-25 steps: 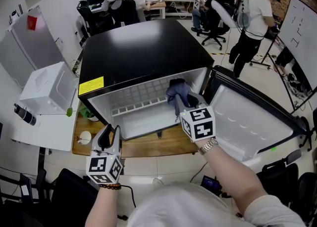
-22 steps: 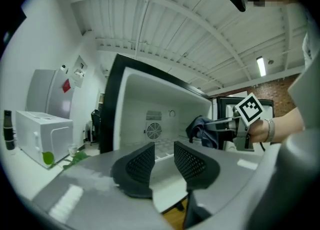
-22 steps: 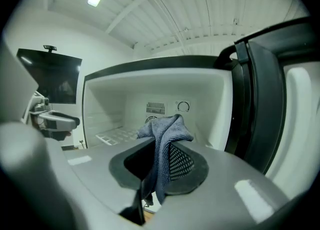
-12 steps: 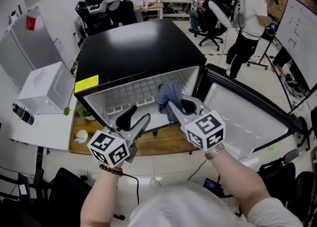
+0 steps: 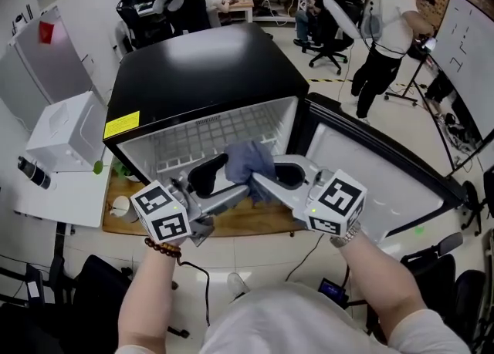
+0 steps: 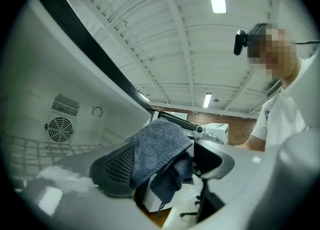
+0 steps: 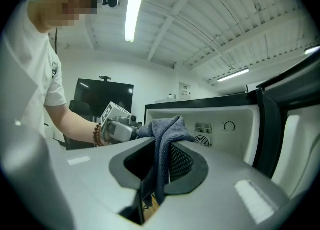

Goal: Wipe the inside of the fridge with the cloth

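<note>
A blue-grey cloth [image 5: 248, 161] hangs in front of the open black fridge [image 5: 201, 75]. My right gripper [image 5: 261, 178] is shut on the cloth [image 7: 161, 139], which is pinched between its pads and drapes down. My left gripper [image 5: 225, 180] has come in from the left and its jaws have just been opening. They stand wide, with the cloth [image 6: 159, 144] lying over the left pad [image 6: 116, 168] and nothing pressing on it from the other side. The fridge's white interior [image 6: 60, 126] with a fan grille shows behind. The left gripper [image 7: 116, 127] also shows in the right gripper view.
The fridge door [image 5: 370, 171] stands open to the right. The fridge rests on a wooden platform [image 5: 231, 225]. A white box [image 5: 65, 133] sits at the left. People and office chairs [image 5: 386, 28] are at the back, and a whiteboard [image 5: 471, 59] at the right.
The right gripper drew the cloth out of the fridge toward me and upward. The left gripper swung up from the lower left to the cloth and its jaws opened wide.
</note>
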A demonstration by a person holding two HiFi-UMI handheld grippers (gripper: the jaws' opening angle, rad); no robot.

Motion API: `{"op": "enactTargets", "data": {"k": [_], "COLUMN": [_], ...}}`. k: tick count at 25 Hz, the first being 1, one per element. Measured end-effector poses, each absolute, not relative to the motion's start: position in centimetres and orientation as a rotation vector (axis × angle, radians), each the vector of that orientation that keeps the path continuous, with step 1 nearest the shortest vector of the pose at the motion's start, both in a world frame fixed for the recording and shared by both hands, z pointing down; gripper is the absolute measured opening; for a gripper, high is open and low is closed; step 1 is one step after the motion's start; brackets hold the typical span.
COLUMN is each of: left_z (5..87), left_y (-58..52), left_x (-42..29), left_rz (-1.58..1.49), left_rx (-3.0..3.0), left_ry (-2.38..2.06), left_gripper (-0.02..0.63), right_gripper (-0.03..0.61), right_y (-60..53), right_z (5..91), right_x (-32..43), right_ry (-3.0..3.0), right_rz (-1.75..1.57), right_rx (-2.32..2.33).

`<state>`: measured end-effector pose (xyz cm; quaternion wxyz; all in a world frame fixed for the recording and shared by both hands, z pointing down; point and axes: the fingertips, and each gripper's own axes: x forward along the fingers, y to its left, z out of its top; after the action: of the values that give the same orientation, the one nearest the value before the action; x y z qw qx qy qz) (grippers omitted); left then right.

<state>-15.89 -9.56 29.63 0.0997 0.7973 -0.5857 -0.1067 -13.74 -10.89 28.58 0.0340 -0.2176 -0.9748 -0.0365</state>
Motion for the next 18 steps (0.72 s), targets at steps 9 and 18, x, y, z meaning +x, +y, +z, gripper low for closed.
{"op": "enactTargets", "data": {"k": [9,18], "left_z": [28.8,29.3], "left_y": [-9.9,-11.3], "left_x": [-11.8,-12.5], "left_rz": [-0.393,-0.324], "left_rx": [2.492,2.469], "left_ry": [-1.412,-1.554], "left_gripper": [0.247,0.079], "right_gripper": [0.055,0.078], "right_y": [-9.4,-11.6], "right_z": [28.4,29.2], "right_x": [-11.3,-11.2], "right_ry": [-2.904,-2.911], "right_rz": [-0.096,-0.147], "right_rx": [-0.925,-0.749]}}
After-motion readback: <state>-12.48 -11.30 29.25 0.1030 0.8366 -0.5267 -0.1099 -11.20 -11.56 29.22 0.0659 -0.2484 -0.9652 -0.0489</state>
